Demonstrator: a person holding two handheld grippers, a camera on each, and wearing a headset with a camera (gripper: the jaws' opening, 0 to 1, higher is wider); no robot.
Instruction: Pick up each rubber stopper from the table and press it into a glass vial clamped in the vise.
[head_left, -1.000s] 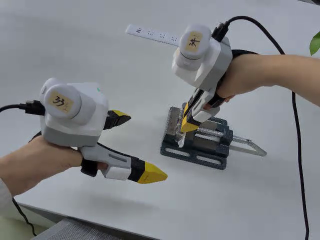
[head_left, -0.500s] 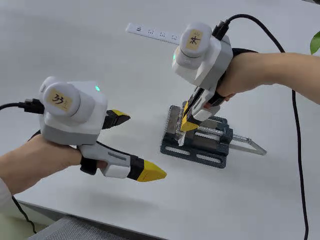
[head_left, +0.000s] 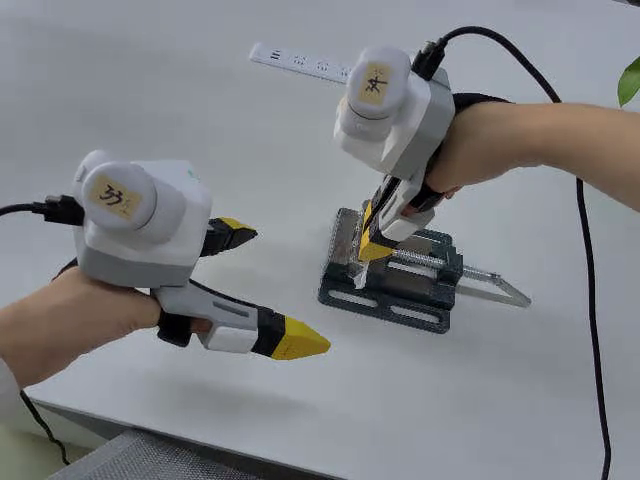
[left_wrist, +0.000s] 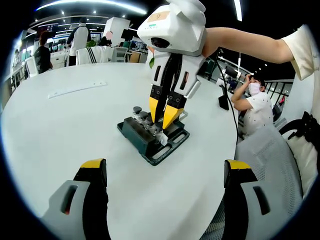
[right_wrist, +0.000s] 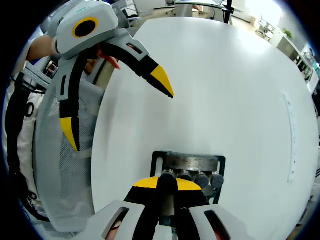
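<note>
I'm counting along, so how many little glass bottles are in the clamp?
4, I think: small dark-topped glass vials in a row in the black metal vise. Three stand clear; the fourth is half hidden under the right gripper.

Two grippers: left gripper (head_left: 290, 289), right gripper (head_left: 366, 252). One vise (head_left: 400, 292). At least three vials (right_wrist: 201, 179). One power strip (head_left: 300, 65).

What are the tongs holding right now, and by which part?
Right tongs pinch a dark stopper by its sides above the vise; left tongs are open, holding nothing.
</note>
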